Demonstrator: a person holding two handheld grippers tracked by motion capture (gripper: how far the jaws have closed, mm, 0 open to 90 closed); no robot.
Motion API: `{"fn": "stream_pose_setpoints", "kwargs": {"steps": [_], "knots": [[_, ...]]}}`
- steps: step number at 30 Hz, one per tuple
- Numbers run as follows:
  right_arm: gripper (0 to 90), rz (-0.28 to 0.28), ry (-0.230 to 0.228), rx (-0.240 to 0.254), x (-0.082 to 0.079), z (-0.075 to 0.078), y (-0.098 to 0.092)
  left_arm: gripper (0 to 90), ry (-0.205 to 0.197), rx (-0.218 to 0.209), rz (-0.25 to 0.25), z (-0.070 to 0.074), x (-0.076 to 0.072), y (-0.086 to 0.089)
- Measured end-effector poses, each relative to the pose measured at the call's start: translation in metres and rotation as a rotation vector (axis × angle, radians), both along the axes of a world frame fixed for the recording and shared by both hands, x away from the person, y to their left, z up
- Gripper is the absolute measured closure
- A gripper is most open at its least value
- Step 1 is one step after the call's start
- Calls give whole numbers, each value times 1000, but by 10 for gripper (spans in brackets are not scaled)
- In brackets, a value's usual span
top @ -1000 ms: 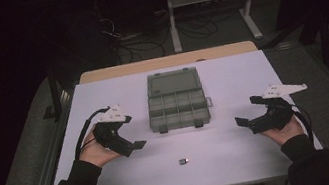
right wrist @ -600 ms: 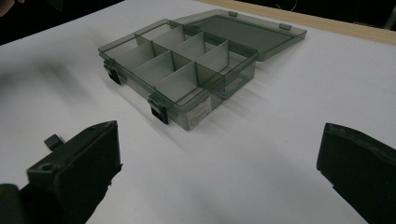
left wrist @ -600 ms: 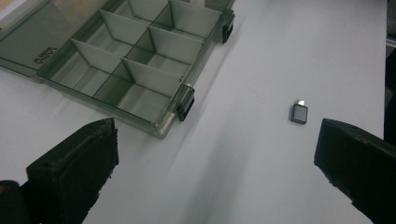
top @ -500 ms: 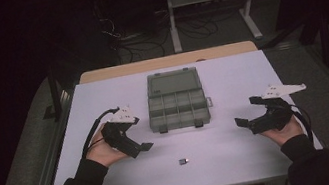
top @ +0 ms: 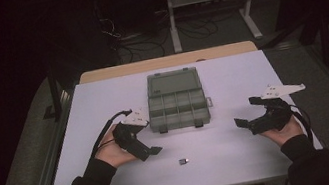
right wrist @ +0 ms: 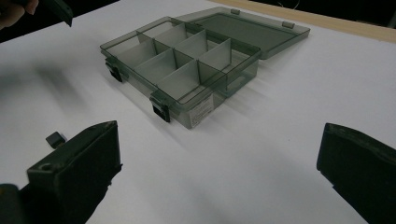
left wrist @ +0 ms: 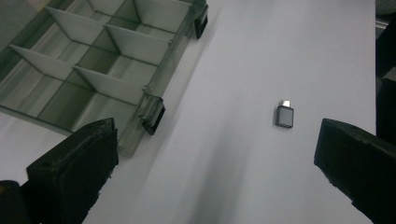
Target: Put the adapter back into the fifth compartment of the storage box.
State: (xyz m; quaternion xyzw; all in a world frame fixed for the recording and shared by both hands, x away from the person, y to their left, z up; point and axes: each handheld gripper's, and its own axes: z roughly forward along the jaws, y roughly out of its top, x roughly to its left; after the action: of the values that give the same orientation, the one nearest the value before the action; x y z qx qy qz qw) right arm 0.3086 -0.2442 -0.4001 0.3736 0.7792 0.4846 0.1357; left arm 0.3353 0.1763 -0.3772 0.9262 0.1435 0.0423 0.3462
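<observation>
The left hand-held gripper (top: pixel 154 151) has moved in toward the small grey metal adapter (left wrist: pixel 284 115) lying on the white surface (top: pixel 231 81), jaws spread wide, readying a pickup

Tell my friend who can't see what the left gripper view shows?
A tiny grey adapter lies on the white table, ahead between the left gripper's two open black jaws. An open, empty compartment box sits at upper left.

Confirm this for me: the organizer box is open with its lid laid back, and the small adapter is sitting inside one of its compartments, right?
Not quite. The box is open with its lid back, but the small adapter lies on the white table, outside the box and in front of it. The left gripper view shows this.
</observation>
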Motion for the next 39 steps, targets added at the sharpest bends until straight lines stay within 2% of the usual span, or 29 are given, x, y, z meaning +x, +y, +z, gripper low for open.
{"fn": "stream_pose_setpoints", "kwargs": {"steps": [18, 29, 39], "knots": [[0, 12, 2, -8, 0, -1, 1, 0, 19, 24, -52, -12, -6, -17], [0, 20, 6, -18, 1, -2, 3, 0, 16, 65, -95, -20, -11, -31], [0, 24, 10, -21, 1, -2, 4, 0, 20, 84, -114, -27, -13, -39]]}}
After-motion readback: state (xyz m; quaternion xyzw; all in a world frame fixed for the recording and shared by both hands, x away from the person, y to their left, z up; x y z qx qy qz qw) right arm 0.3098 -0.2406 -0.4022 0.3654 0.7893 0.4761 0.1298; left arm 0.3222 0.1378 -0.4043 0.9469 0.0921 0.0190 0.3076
